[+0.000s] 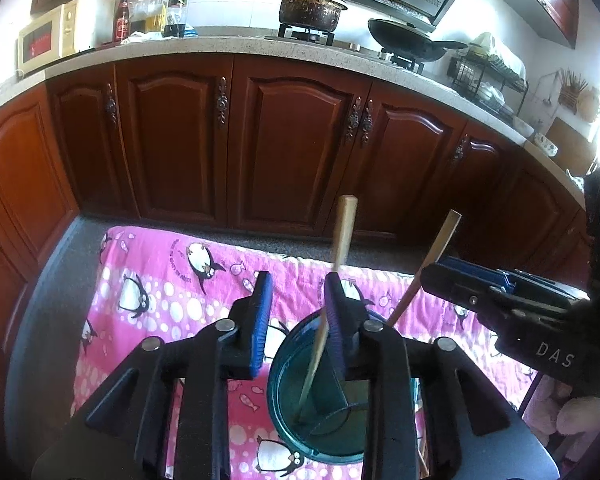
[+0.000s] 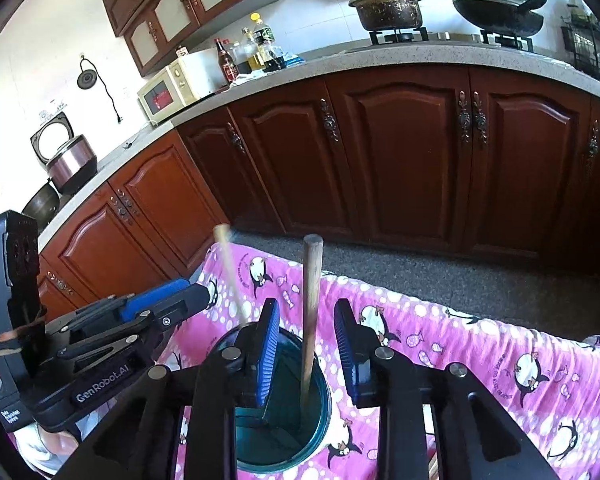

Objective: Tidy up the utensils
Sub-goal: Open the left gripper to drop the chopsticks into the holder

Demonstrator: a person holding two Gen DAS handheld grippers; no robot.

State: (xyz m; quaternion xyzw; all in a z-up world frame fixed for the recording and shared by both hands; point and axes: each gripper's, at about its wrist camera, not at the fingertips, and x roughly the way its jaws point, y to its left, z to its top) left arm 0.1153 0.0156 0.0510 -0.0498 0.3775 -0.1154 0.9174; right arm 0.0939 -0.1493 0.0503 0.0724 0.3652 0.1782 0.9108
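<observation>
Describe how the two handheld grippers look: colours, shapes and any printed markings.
Both grippers are black, angular frames with silver round bolts. The left gripper and right gripper each carry two flat fingers faced with ribbed blue pads. Seen side-on, the left one's body reads "GenRobot.AI" in white; the right one's shows white letters "DAS". No cables or sleeves are visible.

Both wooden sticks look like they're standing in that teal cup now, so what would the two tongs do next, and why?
Probably lift both straight up and away. Each chopstick already stands with its lower end inside the teal cup, and the left tongs and right tongs are open, their pads apart from the wood. Backing off sideways could knock a stick over.
</observation>
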